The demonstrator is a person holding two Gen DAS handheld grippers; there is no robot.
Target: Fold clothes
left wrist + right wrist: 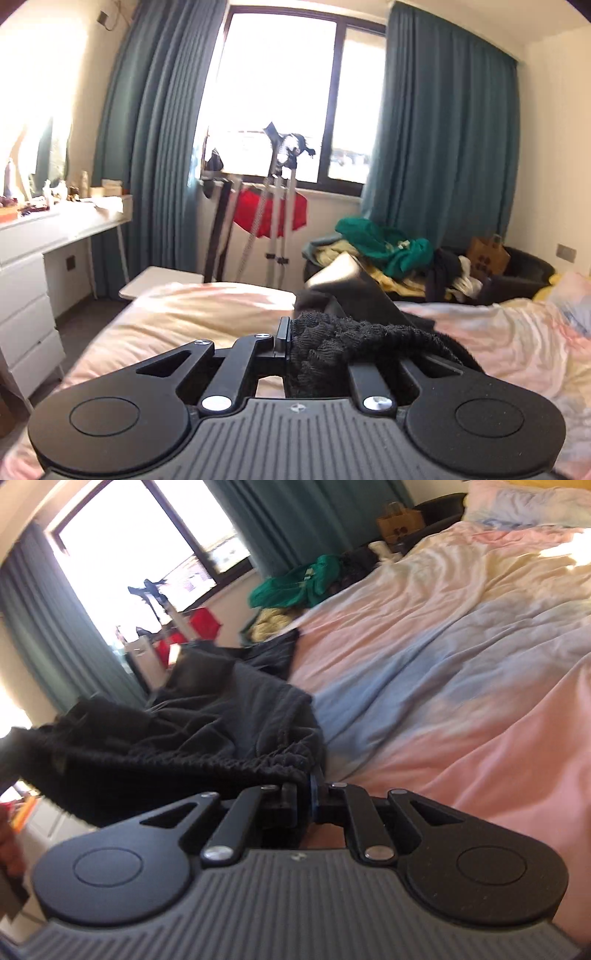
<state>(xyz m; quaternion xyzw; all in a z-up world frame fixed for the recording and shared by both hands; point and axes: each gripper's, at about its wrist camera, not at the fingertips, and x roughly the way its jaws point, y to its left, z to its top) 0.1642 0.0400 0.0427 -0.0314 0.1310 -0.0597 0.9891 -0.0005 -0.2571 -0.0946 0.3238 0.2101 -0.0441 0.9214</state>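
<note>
A black garment (207,716) with a gathered, elasticated waistband is held up over the bed (461,657), its waistband stretched between the two grippers while the rest of the cloth trails down onto the bedding toward the window side. In the right wrist view, the right gripper (308,797) is seen closed on one end of the waistband, the bunched hem pinched between its fingers (291,805). In the left wrist view, the left gripper (291,343) is seen with the ribbed black band (332,343) piled over its fingers; one finger (282,338) is visible pressed against the cloth, the other is hidden beneath it, so the band appears clamped there.

The bed is covered with a crumpled pastel duvet in pink, cream and pale blue. Beyond its far edge, a dark armchair (524,269) is heaped with clothes, a green garment (388,240) lying on top and a brown paper bag (487,254) set beside it. A drying rack (273,206) with a red item (269,214) hung on it stands below the window (288,96), which is flanked by teal curtains (443,140). A white worktop (70,225) with drawers is seen along the left wall, cluttered with small items.
</note>
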